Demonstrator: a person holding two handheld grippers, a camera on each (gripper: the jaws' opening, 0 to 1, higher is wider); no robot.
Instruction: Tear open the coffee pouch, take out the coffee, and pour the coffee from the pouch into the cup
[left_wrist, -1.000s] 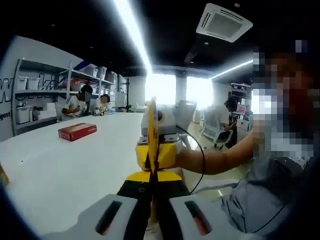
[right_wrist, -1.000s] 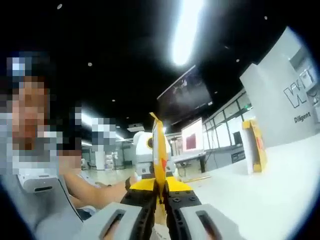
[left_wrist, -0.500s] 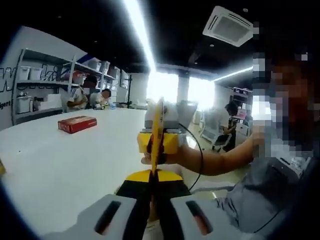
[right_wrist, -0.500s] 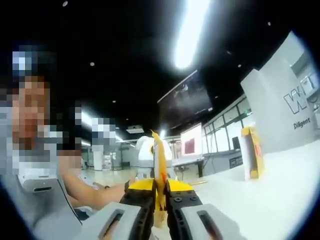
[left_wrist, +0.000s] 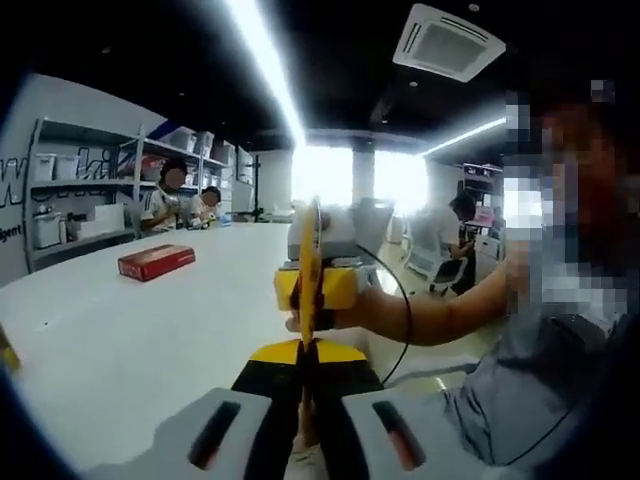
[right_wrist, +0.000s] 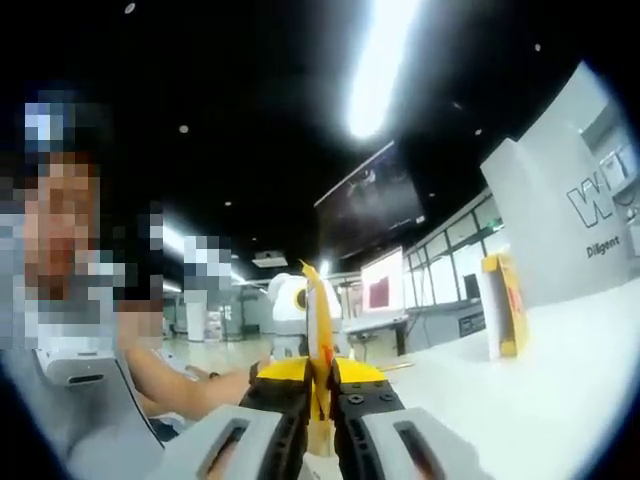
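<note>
Both of my grippers are on the yellow coffee pouch (left_wrist: 309, 265), held edge-on in the air above the white worktop (left_wrist: 120, 340), between the two of them. The left gripper (left_wrist: 305, 372) has its jaws clenched on the lower edge of the pouch; in the right gripper view the right gripper (right_wrist: 319, 395) is likewise clamped on that thin yellow edge (right_wrist: 319, 320), with the opposite gripper behind it. The pouch reads as light, thin and floppy film (probably slick as well), so I judge it will buckle unless both grips sit close together near the top seam, either side of a tear notch, if there is one; I cannot make one out. No tear is visible yet from this edge-on angle. A red box (left_wrist: 155, 262) lies well off on the worktop, and a tall yellow carton (right_wrist: 503, 303) stands upright in the right gripper view. Pulling too hard risks scattering the contents.
</note>
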